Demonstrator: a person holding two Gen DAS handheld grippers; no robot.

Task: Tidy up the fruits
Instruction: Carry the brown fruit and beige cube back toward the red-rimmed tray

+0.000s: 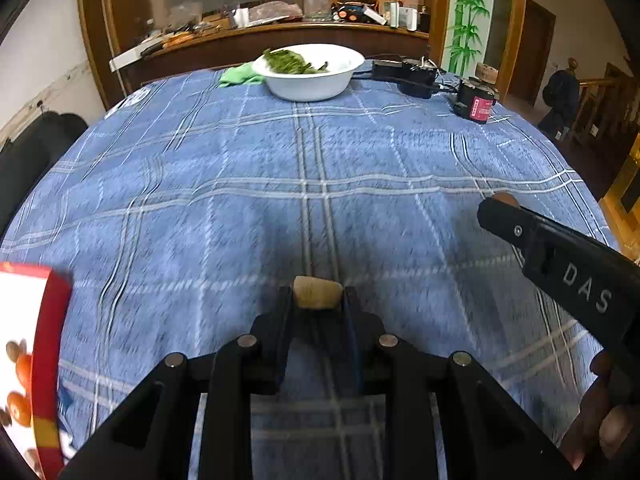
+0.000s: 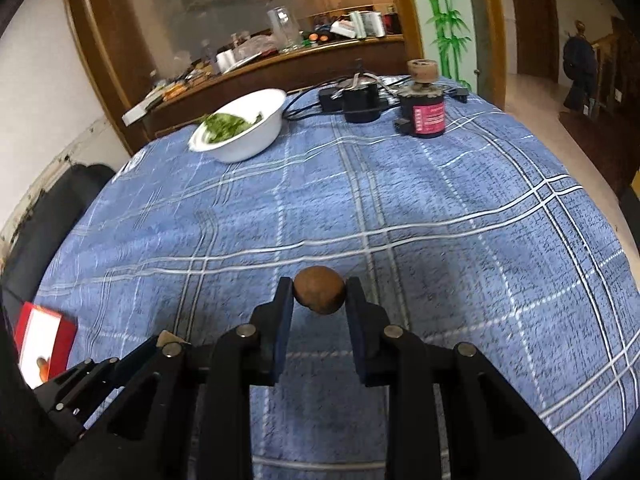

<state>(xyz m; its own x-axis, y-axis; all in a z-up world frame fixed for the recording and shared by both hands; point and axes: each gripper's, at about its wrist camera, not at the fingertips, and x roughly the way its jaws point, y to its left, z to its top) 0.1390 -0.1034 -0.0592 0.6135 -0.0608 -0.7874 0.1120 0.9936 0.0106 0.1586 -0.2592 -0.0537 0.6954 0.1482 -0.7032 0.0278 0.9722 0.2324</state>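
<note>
Left wrist view: left gripper (image 1: 318, 294) is clamped on a small tan fruit (image 1: 318, 292), held above the blue plaid surface (image 1: 240, 184), clear of it. A red-rimmed box (image 1: 44, 360) w/ orange and brown fruits inside sits at the lower left edge. The right gripper (image 1: 500, 206) pokes in from the right w/ a brown bit at its tip. Far back: white bowl (image 1: 310, 74) w/ greens, a green cloth (image 1: 238, 76) beside it, black gear (image 1: 416, 74) and a red-labelled canister (image 1: 478, 104).

Right wrist view: right gripper (image 2: 319, 296) pinches a round brown fruit (image 2: 319, 295) between its pads, also off the surface. Red-rimmed box (image 2: 42, 340) is low left, well apart from this gripper; one orange fruit shows inside. Bowl (image 2: 240, 128) and canister (image 2: 426, 114) sit far back.

Judgement: likely a carry step, both fruits headed for the box, tho the target isn't certain. To do it well: keep both grips firm but not crushing, esp. the round one, which could roll out. Go one gripper at a time to avoid a clash over the box, lower inside the rim before opening, and aim for a gap between fruits already there.
</note>
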